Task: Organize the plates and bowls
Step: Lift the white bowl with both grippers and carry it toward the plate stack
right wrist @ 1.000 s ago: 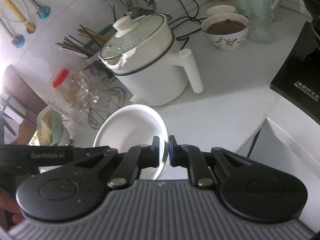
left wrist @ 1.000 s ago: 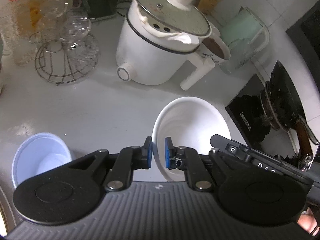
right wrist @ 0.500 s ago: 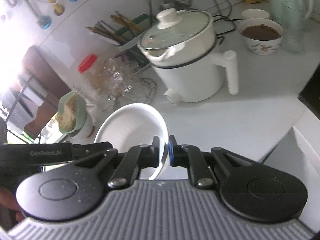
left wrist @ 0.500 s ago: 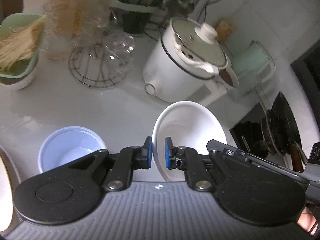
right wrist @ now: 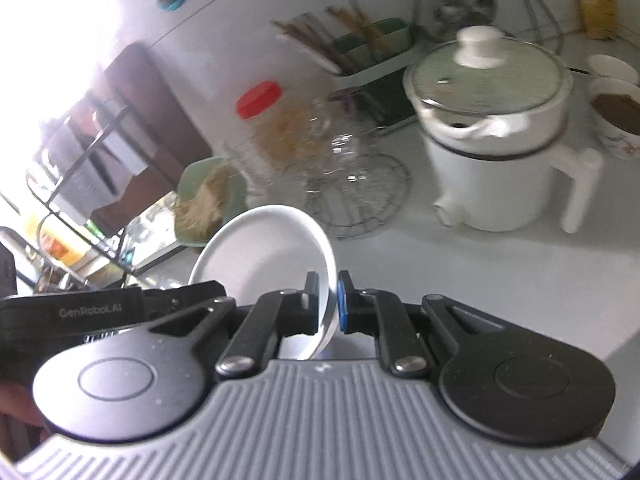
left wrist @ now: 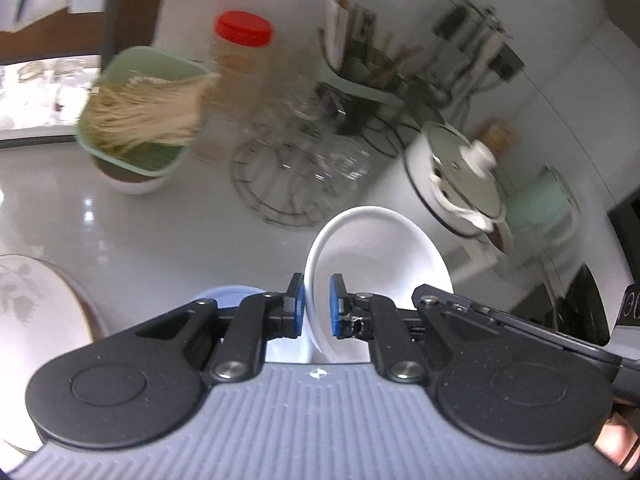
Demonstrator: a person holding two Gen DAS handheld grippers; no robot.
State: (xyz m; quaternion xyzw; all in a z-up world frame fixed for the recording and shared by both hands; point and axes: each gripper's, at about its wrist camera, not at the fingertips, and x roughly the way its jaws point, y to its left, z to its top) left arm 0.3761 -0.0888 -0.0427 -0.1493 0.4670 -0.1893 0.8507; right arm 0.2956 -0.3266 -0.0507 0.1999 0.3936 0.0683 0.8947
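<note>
White bowl (left wrist: 372, 248) is off the tabletop (left wrist: 140, 236), pinched by its rim from 2 sides: we have the left claw (left wrist: 316, 312) clamped on 1 edge and the right claw (right wrist: 329, 308) clamped on the opposite edge, blue pads tight against the thin wall. Bowl is tilted in both views, its open side toward the left camera. Below the left claw we see a pale blue bowl (left wrist: 228, 294) on the tabletop, mostly hidden by the claw body, and a leaf-patterned plate (left wrist: 32, 300) at the far left. Further back: wire rack with glassware (right wrist: 352, 184), red-lidded jar (left wrist: 240, 64), green basket of noodles (left wrist: 140, 116), white electric pot (right wrist: 492, 136) with lid on. Both views are motion-blurred.
</note>
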